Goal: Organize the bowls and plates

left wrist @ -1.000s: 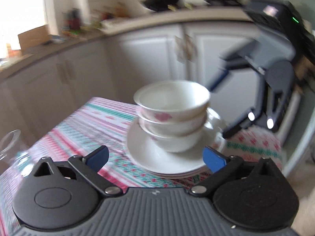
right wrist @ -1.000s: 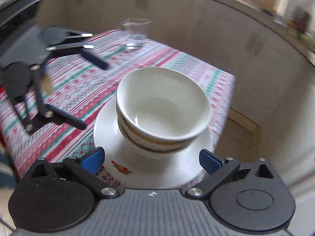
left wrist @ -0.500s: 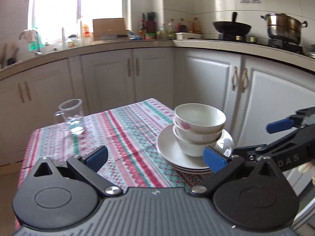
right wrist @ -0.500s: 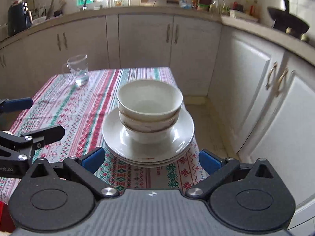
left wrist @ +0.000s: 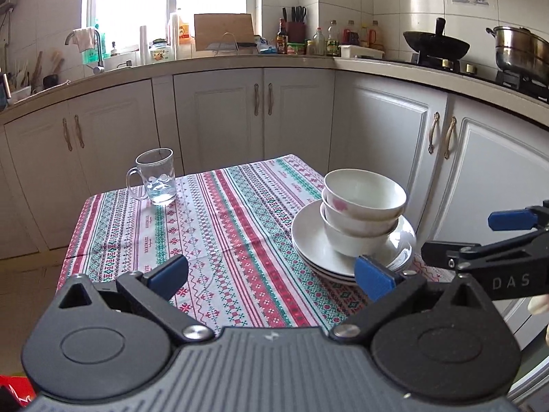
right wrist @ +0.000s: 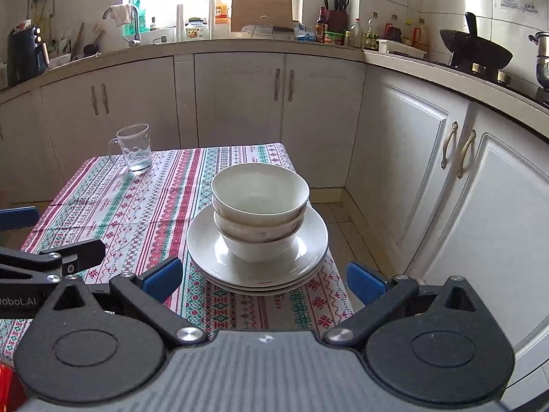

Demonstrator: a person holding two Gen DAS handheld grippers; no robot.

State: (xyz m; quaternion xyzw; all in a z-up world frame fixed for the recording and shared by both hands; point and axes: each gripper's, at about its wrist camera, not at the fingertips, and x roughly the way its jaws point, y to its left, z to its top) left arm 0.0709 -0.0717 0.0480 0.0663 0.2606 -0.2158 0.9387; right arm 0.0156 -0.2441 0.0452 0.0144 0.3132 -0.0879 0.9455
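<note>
Three white bowls (left wrist: 363, 202) (right wrist: 259, 202) sit nested on a short stack of white plates (left wrist: 308, 240) (right wrist: 202, 243) near the right edge of a table with a striped cloth (left wrist: 206, 223) (right wrist: 137, 213). My left gripper (left wrist: 271, 274) is open and empty, low over the table's near edge, left of the stack. My right gripper (right wrist: 263, 281) is open and empty too, just in front of the plates and apart from them. Each one shows in the other's view: the right gripper (left wrist: 470, 235) at the right side, the left gripper (right wrist: 55, 235) at the left side.
A glass mug (left wrist: 156, 176) (right wrist: 133, 147) with a little water stands at the table's far left corner. White cabinets (right wrist: 240, 96) ring the table closely. A wok (left wrist: 435, 44) and a steel pot (left wrist: 521, 48) sit on the counter to the right. Tiled floor (right wrist: 346, 213) lies beyond the table's right edge.
Both grippers have drawn back from the stack and levelled out, so the bowls look smaller and farther. The bowls and plates have not moved. Both grippers stay open.
</note>
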